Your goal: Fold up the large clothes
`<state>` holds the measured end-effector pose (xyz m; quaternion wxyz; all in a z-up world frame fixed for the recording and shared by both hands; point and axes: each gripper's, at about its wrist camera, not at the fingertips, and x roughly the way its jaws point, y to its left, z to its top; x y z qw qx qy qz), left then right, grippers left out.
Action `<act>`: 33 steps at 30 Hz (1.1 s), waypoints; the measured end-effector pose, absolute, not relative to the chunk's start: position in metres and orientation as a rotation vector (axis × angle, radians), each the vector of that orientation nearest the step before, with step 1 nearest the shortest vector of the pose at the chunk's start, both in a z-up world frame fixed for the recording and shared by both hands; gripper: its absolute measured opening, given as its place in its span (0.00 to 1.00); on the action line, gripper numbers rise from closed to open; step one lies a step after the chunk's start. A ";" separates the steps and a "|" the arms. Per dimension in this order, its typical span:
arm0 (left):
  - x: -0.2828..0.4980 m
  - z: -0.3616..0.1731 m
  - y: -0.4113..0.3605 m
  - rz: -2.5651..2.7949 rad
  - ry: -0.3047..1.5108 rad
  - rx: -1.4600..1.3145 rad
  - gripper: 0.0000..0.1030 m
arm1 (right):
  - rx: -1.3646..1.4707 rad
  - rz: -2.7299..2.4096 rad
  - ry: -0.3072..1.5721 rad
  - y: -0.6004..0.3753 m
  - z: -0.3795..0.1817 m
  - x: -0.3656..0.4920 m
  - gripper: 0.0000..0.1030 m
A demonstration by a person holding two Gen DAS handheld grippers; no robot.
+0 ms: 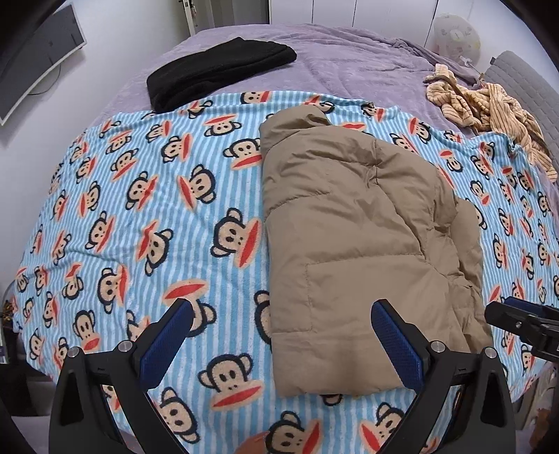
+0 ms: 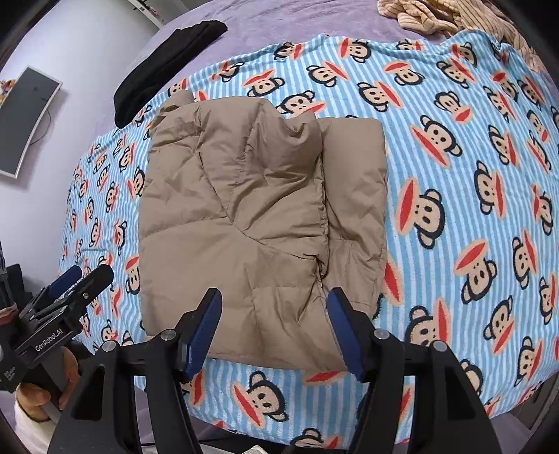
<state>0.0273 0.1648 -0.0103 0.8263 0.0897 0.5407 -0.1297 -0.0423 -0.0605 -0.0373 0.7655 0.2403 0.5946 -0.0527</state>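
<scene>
Both empty, left gripper [image 1: 281,340] wide apart and right gripper [image 2: 274,326] partly apart, so pinch the jacket [image 2: 241,216] hem at 6 o'clock, fold toward 12.

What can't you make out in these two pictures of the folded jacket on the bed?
- Jacket underside and tucked sleeves: hidden by its own folds, both views.
- Black garment: type unclear, bunched up.
- Striped tan clothes: cut off by the right wrist view's top edge.
- Left hand: mostly behind its gripper.
</scene>
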 end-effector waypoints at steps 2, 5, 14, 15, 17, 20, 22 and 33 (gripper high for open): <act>0.019 -0.004 0.163 -0.259 1.118 0.217 0.99 | 0.491 -0.118 1.276 -0.059 -0.031 -0.045 0.75; 0.007 0.011 0.162 -0.247 1.106 0.204 0.99 | 0.462 -0.135 1.250 -0.059 -0.021 -0.052 0.80; -0.013 0.049 0.166 -0.222 1.052 0.153 0.99 | 0.400 -0.169 1.162 -0.056 0.011 -0.071 0.85; -0.015 0.053 0.165 -0.223 1.046 0.154 0.99 | 0.398 -0.177 1.147 -0.056 0.016 -0.073 0.85; -0.021 0.060 0.165 -0.215 1.039 0.157 0.99 | 0.383 -0.189 1.121 -0.055 0.025 -0.076 0.85; -0.029 0.070 0.165 -0.222 1.025 0.150 0.99 | 0.361 -0.197 1.090 -0.053 0.036 -0.080 0.85; -0.034 0.075 0.165 -0.221 1.016 0.152 0.99 | 0.358 -0.200 1.076 -0.053 0.042 -0.082 0.85; -0.046 0.089 0.168 -0.216 1.006 0.128 0.99 | 0.338 -0.205 1.063 -0.052 0.055 -0.093 0.85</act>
